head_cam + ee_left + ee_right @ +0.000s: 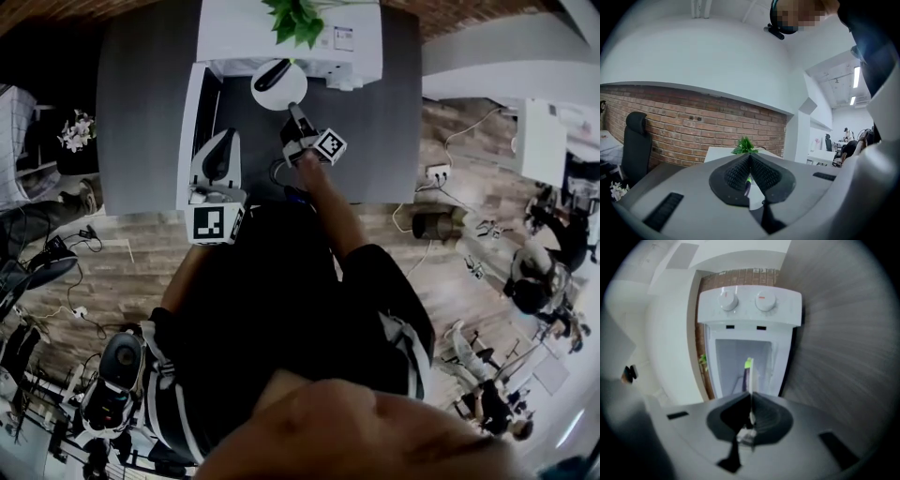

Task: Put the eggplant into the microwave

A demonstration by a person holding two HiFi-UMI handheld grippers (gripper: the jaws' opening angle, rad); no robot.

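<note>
Right hand-held gripper [751, 397]: I am clamping it shut on the near rim of the white plate [284, 91].
Eggplant [746, 380]: it is lying on that plate, just far of my jaws. Its long axis seems to be running along my reach, green stem end farthest.
Microwave [750, 310]: its open cavity is facing me straight ahead, far of the plate, and its door [192, 122] is standing open on the left.
Left hand-held gripper [750, 157]: I am holding it closed and empty beside the door, so my right is the nearer one.

Glossy white plastic microwave [750, 310] on matt grey counter [141, 112]; rough red brick wall [693, 122] behind it, wood-plank floor [122, 272] before it, smooth white plate [286, 94] at its mouth.
</note>
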